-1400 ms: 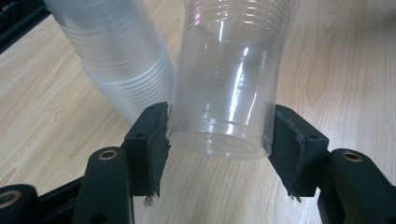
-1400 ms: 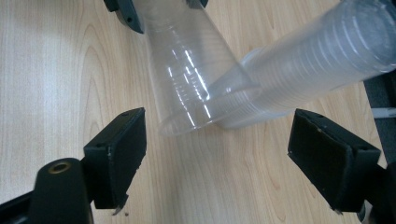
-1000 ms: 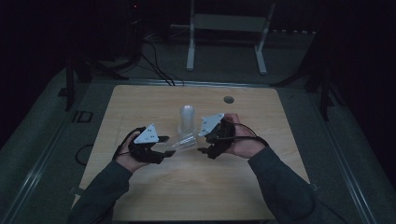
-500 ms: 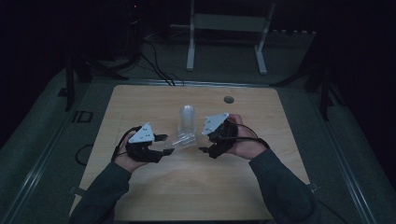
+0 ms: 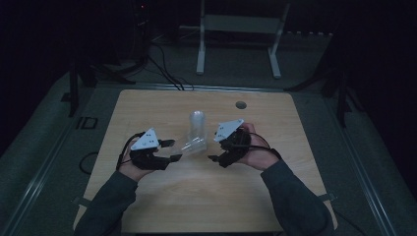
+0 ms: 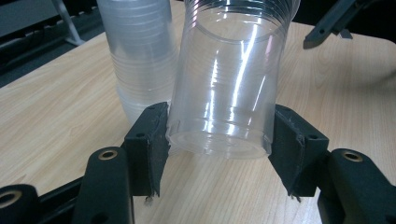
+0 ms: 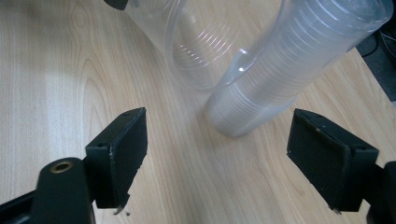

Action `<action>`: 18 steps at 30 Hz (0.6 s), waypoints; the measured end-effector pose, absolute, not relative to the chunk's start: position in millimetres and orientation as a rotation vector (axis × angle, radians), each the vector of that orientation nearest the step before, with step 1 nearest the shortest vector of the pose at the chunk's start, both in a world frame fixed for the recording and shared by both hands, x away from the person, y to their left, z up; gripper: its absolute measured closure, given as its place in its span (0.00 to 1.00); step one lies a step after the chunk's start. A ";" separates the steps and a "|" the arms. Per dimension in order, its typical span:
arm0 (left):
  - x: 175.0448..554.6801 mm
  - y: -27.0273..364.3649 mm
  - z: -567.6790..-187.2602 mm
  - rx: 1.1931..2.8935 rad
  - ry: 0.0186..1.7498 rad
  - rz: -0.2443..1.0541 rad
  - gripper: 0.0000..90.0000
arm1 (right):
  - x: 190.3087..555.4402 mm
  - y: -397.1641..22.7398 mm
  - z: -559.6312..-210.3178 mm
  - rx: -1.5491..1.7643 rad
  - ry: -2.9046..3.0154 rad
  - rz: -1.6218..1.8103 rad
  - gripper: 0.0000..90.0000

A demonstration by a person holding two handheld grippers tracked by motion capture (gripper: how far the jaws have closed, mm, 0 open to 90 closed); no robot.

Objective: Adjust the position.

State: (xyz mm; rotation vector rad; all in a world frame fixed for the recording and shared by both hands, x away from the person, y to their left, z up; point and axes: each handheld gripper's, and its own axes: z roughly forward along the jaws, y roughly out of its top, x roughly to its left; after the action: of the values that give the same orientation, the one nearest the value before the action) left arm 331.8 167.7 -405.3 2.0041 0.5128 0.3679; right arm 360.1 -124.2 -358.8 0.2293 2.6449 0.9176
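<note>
The left tool (image 5: pixel 171 150) clamps the base of a clear plastic cup (image 6: pixel 229 84), holding it on its side above the bench (image 5: pixel 196 196) beside the upright cup stack (image 5: pixel 197 124), its mouth toward the right tool (image 5: pixel 215 158), whose jaws gape empty, seemingly ready to take it.

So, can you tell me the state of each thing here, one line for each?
Clear plastic cup: lifted off the table, tilted, clamped near its base.
Stack of plastic cups: upright on the table, nobody holds it.
Left hand-held gripper: shut on the clear plastic cup.
Right hand-held gripper: open, nothing between the pads, near the stack of plastic cups.
Wooden table: bare around the cups.
</note>
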 end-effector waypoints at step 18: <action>331.7 175.3 -403.4 1.941 0.530 0.370 0.46 | 364.9 -122.1 -368.0 0.325 2.638 1.108 0.22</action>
State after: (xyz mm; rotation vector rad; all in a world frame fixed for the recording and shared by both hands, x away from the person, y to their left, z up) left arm 331.7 175.3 -403.4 1.9412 0.5301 0.3699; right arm 364.9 -122.1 -368.0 0.3246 2.6376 1.1083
